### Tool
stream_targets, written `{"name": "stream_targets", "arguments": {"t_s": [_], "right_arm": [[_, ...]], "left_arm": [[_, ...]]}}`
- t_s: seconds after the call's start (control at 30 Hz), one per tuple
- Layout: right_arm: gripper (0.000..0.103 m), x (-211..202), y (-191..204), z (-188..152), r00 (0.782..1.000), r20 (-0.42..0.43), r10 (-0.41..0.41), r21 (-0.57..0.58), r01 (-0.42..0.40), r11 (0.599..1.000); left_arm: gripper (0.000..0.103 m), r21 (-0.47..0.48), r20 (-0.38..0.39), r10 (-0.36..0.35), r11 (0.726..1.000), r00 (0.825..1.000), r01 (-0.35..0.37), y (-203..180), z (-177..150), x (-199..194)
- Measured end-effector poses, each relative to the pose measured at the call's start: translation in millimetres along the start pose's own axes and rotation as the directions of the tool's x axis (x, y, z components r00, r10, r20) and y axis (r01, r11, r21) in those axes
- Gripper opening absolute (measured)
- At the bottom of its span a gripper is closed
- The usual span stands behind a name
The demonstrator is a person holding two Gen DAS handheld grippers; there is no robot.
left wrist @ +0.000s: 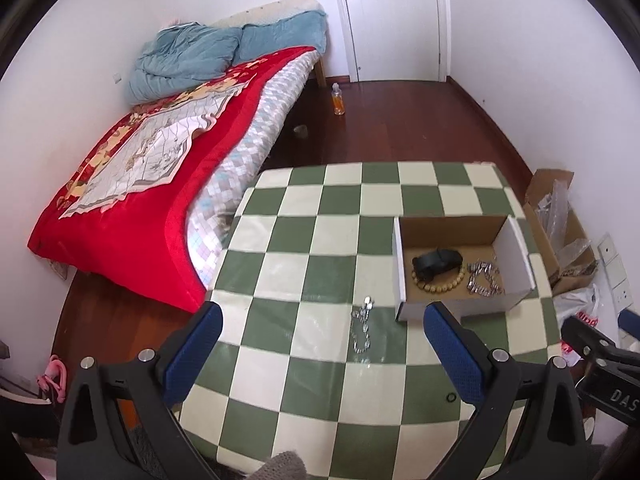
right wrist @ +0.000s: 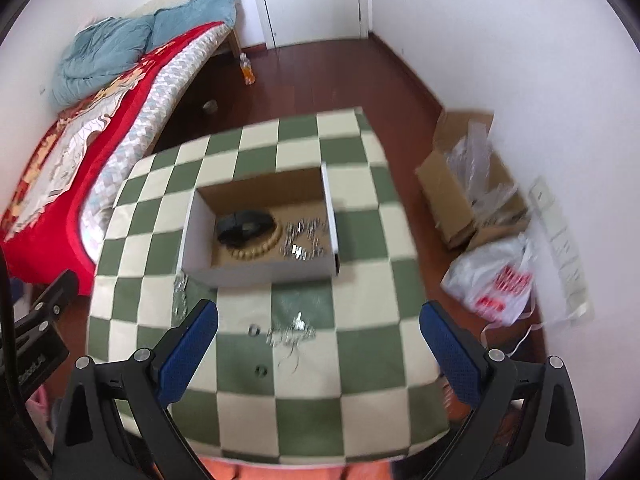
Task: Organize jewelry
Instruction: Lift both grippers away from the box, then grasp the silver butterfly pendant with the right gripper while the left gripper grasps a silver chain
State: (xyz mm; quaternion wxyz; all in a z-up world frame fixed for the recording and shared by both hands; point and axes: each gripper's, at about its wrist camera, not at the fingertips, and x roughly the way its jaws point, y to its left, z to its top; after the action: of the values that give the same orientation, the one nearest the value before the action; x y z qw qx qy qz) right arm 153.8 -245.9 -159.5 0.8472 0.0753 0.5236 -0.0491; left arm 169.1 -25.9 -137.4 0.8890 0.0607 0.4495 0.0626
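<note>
Plainly the cardboard box (left wrist: 460, 268) serves as the collecting place: it sits on the checked worktop (left wrist: 304, 240) with its top open, and already holds a black band (left wrist: 436, 262), a ring of wooden beads (left wrist: 440, 282) around it, and a silver chain (left wrist: 486, 278) beside them against the right wall. A second silver chain (left wrist: 362, 330) lies loose on the worktop just outside the box's near left corner, between the fingers of the left claw (left wrist: 322, 354), which is spread wide and carries nothing. The right claw (right wrist: 320, 354) is likewise released and empty, hanging over another small silver heap (right wrist: 290, 334) and two little rings (right wrist: 254, 330) nearer the worktop's front. Judging by this, each claw lines up on its own leftover piece before a pickup.
</note>
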Motion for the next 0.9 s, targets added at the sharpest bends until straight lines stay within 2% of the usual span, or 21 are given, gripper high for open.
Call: {"name": "stream_targets", "arguments": {"t_s": [0.07,0.13,0.23,0.33,0.43,0.53,0.7,0.8,0.87,0.9], "right_arm": [[0.1,12,-11,-12,0.999,-0.038,-0.001,0.021,0.002,1.0],[0.084,25,-22,-24,0.997,-0.073,-0.013,0.042,0.016,0.999],[0.07,52,-41,-41,0.99,-0.142,0.008,0.088,0.005,0.996],[0.069,83,-46,-54,0.977,-0.192,0.088,0.129,-0.064,0.99],[0.069,107,-36,-57,0.972,-0.213,0.103,0.12,-0.078,0.99],[0.069,129,-21,-54,0.97,-0.223,0.098,0.106,-0.076,0.991],[0.068,158,10,-53,0.966,-0.254,0.049,0.037,-0.041,0.998],[0.052,159,24,-54,0.974,-0.226,-0.002,-0.017,-0.002,1.0],[0.036,159,30,-54,0.978,-0.207,-0.026,-0.045,0.017,0.999],[0.022,159,32,-53,0.979,-0.2,-0.03,-0.056,0.019,0.998]], "left_arm": [[0.102,0.004,-0.025,-0.001,1.0,1.0,0.001,-3,-10,8],[0.102,0.015,-0.063,-0.002,1.0,0.998,0.003,-9,-20,19],[0.102,0.05,-0.112,0.017,0.999,0.994,-0.011,-19,-38,38],[0.102,0.084,-0.154,0.049,0.996,0.987,-0.036,-27,-55,58],[0.102,0.115,-0.199,0.088,0.991,0.976,-0.066,-32,-67,81],[0.102,0.116,-0.236,0.121,0.989,0.964,-0.096,-25,-73,99],[0.102,0.025,-0.291,0.116,0.993,0.95,-0.114,16,-70,123],[0.102,-0.038,-0.316,0.1,0.992,0.943,-0.118,42,-64,136],[0.102,-0.073,-0.328,0.068,0.993,0.942,-0.097,53,-59,145],[0.102,-0.08,-0.333,0.046,0.994,0.942,-0.077,54,-57,149]]}}
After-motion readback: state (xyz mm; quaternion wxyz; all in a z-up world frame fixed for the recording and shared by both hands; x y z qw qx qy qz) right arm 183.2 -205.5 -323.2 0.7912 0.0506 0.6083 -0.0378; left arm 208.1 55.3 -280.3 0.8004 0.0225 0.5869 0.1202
